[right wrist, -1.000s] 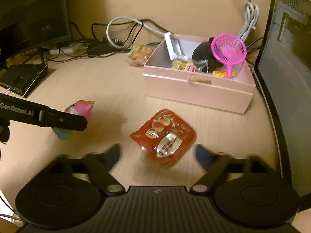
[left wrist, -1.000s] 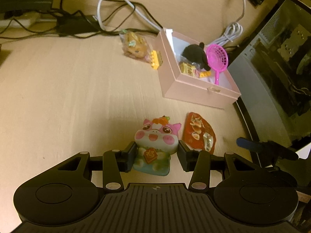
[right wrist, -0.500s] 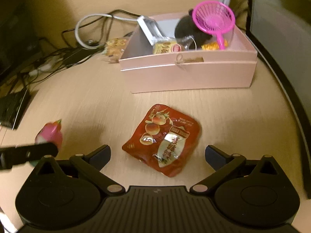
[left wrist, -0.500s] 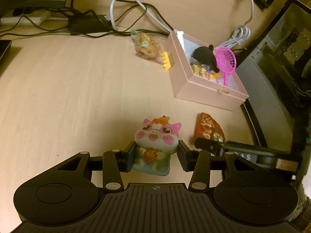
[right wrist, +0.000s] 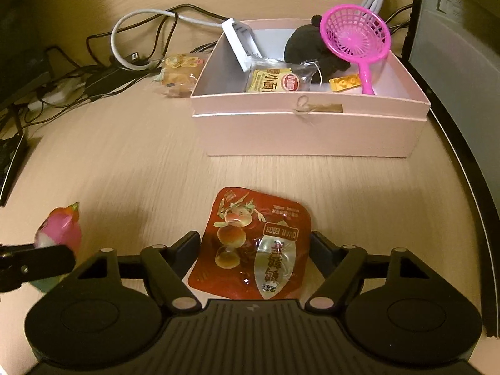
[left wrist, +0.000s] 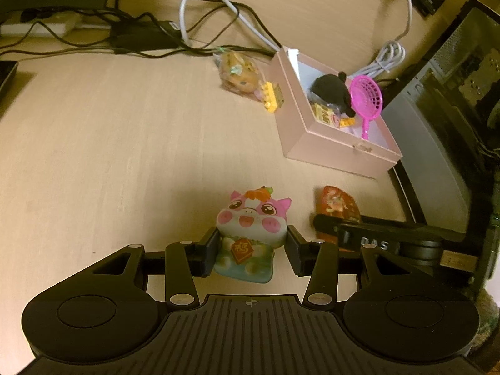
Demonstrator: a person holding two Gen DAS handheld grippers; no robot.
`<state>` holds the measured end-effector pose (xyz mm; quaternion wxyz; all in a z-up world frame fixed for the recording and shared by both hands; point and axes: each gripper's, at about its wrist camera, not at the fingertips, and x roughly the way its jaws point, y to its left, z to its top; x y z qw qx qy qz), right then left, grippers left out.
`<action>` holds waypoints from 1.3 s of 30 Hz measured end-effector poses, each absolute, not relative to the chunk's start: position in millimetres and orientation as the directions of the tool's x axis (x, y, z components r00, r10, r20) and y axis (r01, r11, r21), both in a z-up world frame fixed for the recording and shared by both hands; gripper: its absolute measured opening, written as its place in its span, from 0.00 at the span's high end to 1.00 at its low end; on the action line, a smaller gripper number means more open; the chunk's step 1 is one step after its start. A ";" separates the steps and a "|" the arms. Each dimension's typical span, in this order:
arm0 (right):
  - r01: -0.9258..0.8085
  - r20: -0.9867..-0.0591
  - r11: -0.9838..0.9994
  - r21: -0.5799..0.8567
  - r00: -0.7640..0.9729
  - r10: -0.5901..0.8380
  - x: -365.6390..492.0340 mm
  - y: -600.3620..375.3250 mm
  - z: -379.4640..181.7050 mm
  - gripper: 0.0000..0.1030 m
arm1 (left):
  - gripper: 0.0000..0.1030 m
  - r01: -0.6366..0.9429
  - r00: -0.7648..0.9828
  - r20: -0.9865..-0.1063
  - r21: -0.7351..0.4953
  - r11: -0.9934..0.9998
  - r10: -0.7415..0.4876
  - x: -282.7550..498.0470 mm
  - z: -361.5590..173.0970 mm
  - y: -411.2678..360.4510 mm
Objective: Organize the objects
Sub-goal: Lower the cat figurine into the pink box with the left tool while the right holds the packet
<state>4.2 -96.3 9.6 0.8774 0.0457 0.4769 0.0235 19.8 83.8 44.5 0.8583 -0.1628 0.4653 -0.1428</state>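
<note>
- Pink pig-shaped squishy toy (left wrist: 250,234) at lower centre of the left wrist view, clamped between both fingers of the left gripper (left wrist: 251,251); finger pads pressed against its sides, toy upright above the pale wooden desk (left wrist: 125,156).
- Same toy seen at the lower left edge of the right wrist view (right wrist: 61,231), with a left finger (right wrist: 34,261) crossing in front.
- Red quail egg packet (right wrist: 254,247) lying flat on the desk at lower centre of the right wrist view, between the fingers of the right gripper (right wrist: 254,248); jaws just closing in, left pad at the packet's edge, right pad just beside it, firm pinch not visible.
- Packet also at centre right of the left wrist view (left wrist: 339,207), partly covered by the right gripper's finger.
- Pink box (right wrist: 309,131) open at upper centre of the right wrist view, well apart from the packet.
- Inside the box: magenta plastic strainer (right wrist: 357,39) leaning at the right, black plush (right wrist: 307,51) behind it, yellow snack pack (right wrist: 275,79), small yellow block (right wrist: 345,83), white card (right wrist: 242,43) leaning on the left wall.
- Wrapped pastry (right wrist: 181,73) on the desk just left of the box; yellow brick (left wrist: 272,97) beside it, against the box wall in the left wrist view.
- Tangled cables (left wrist: 175,28) along the top of both views.
</note>
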 end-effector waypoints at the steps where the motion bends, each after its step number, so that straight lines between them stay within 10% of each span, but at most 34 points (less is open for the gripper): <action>1: 0.000 -0.834 0.995 0.103 0.545 0.086 2.2 -97.8 11.2 0.27 | 0.52 0.098 0.521 -0.754 -0.413 0.906 -0.400 20.9 43.5 81.5; 16: -0.084 -0.733 0.996 0.000 0.678 0.057 -59.6 -123.8 68.4 0.27 | 0.52 0.244 0.501 -0.716 -0.420 0.874 -0.485 41.7 54.0 21.2; 34: -0.019 -0.696 0.999 -0.026 0.718 -0.004 -72.2 -158.0 59.6 0.27 | 0.51 0.430 0.723 -0.457 -0.289 0.856 -0.517 154.3 131.6 -72.7; 39: 0.000 -0.694 1.000 -0.024 0.719 -0.017 -70.3 -164.1 55.5 0.27 | 0.50 0.493 0.654 -0.597 -0.130 0.860 -0.465 175.9 86.0 -111.1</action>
